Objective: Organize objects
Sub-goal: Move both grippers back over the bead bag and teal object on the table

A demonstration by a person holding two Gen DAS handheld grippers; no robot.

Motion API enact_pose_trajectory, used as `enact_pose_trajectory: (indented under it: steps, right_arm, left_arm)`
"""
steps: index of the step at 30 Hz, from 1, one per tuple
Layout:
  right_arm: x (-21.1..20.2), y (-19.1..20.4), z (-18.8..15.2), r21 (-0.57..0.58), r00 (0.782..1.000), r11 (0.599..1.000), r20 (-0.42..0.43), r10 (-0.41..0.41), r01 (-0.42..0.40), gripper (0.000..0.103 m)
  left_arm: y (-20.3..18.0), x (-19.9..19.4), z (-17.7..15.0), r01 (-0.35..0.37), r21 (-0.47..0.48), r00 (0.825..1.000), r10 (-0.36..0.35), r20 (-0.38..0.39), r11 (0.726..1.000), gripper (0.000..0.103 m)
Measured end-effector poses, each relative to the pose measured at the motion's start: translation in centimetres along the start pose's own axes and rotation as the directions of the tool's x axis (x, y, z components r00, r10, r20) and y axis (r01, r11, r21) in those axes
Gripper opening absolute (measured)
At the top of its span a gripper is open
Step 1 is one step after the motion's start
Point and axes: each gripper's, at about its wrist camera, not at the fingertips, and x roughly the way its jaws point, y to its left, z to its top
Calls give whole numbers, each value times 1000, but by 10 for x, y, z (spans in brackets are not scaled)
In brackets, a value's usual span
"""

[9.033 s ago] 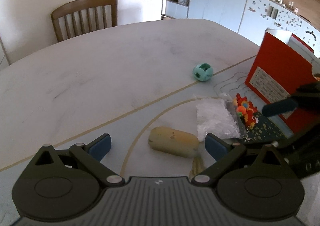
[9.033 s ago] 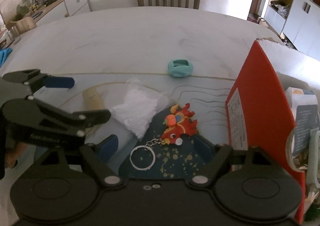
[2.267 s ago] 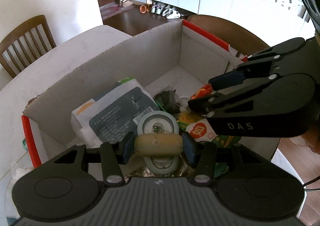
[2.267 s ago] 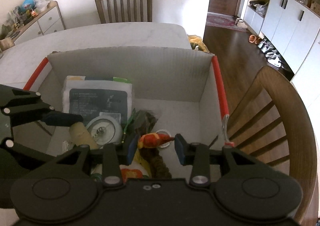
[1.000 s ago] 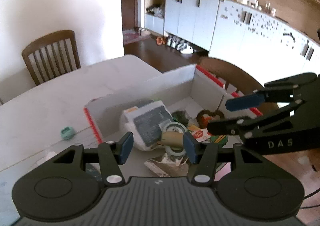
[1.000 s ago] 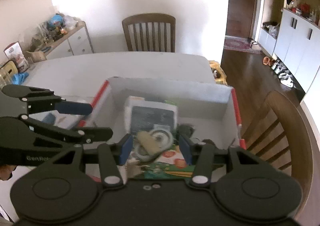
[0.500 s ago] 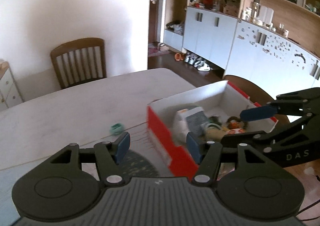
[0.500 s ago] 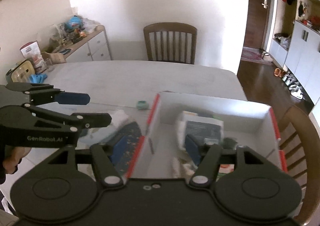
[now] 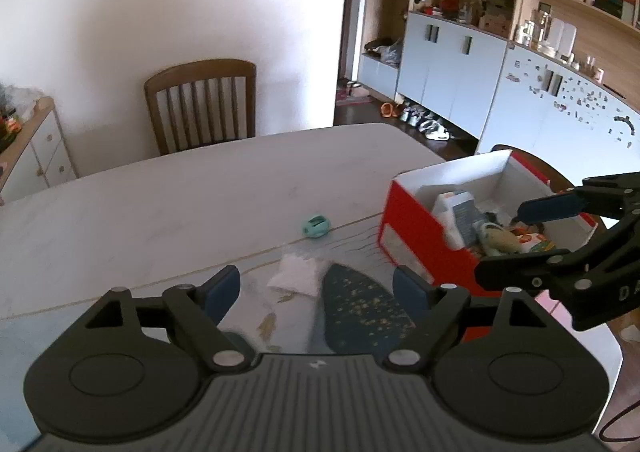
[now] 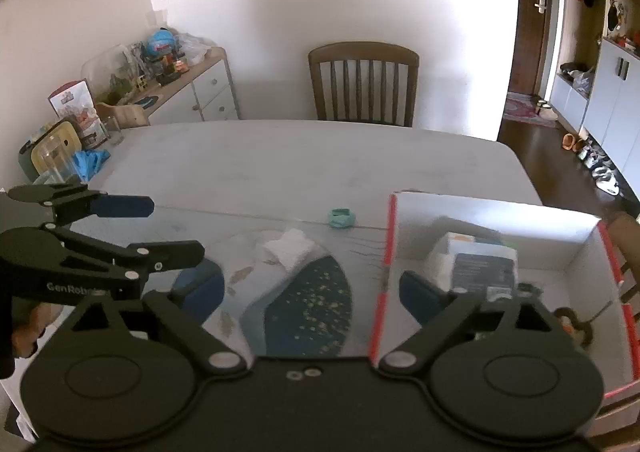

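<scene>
Only from the left wrist, tan roll (image 9: 505, 243) inside red box (image 9: 416, 230).

Table (image 9: 168, 203); mat (image 9: 360, 308), box (image 9: 416, 236), perhaps tissue (image 9: 296, 276).

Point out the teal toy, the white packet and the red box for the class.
Teal toy (image 9: 316, 226): left wrist view, middle of its body.
White packet (image 9: 298, 275): left wrist view, centre of the packet, on the mat.
Red box (image 9: 420, 236): left wrist view, its red outer side wall.
</scene>
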Motion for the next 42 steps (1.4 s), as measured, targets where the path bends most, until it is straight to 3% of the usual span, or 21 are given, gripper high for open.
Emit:
enact_pose_trajectory:
  steps: [5, 8, 15, 26, 38, 42]
  right_arm:
    - [14, 14, 4, 6, 1000, 1000, -4, -10, 10, 100]
    - [23, 18, 11, 18, 1000, 1000, -11, -22, 22, 100]
    - [54, 21, 34, 44, 998, 998, -26, -52, 53, 100]
    - [133, 5, 65, 128, 992, 989, -119, -53, 68, 100]
    - [211, -10, 82, 154, 972, 982, -226, -69, 105, 102]
    - [224, 0, 85, 115, 963, 979, -234, -137, 167, 103]
  left_arm:
    - [20, 5, -8, -4, -17, 1000, 4, -9, 1000, 88]
    - [29, 12, -13, -1, -25, 1000, 1, -17, 1000, 100]
    - [45, 36, -21, 4, -52, 999, -7, -46, 999, 102]
    - [48, 96, -19, 16, -56, 995, -21, -95, 998, 103]
    - [36, 158, -17, 27, 4, 994, -26, -107, 1000, 103]
    - [31, 176, -20, 35, 38, 993, -30, -114, 999, 103]
